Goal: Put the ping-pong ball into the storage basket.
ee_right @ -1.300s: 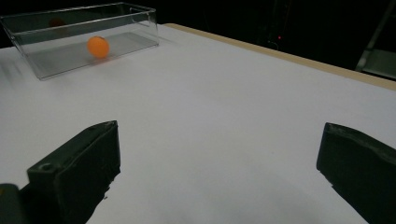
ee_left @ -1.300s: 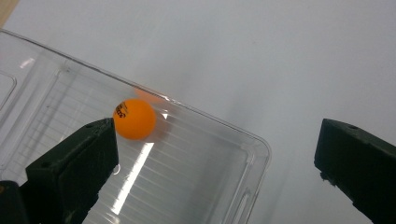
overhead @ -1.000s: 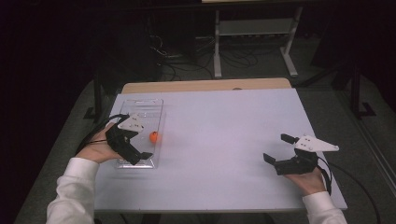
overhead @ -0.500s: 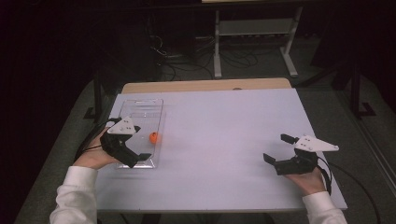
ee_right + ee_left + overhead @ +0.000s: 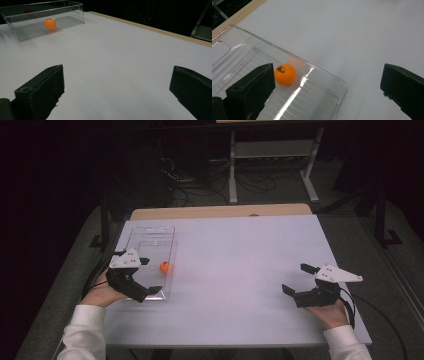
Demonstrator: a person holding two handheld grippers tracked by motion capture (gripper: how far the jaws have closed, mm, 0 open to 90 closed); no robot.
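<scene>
While the left gripper [image 5: 141, 276] hangs wide open at the tray's [image 5: 150, 232] near end, mid-left in the high view, the ball [image 5: 164, 267] lies just beyond. Left gripper view: ball beside left jaw. Right gripper [image 5: 117, 92], open and empty, sees it upper left.

orange ball [image 5: 285, 74] inside clear tray [image 5: 319, 72]
</scene>
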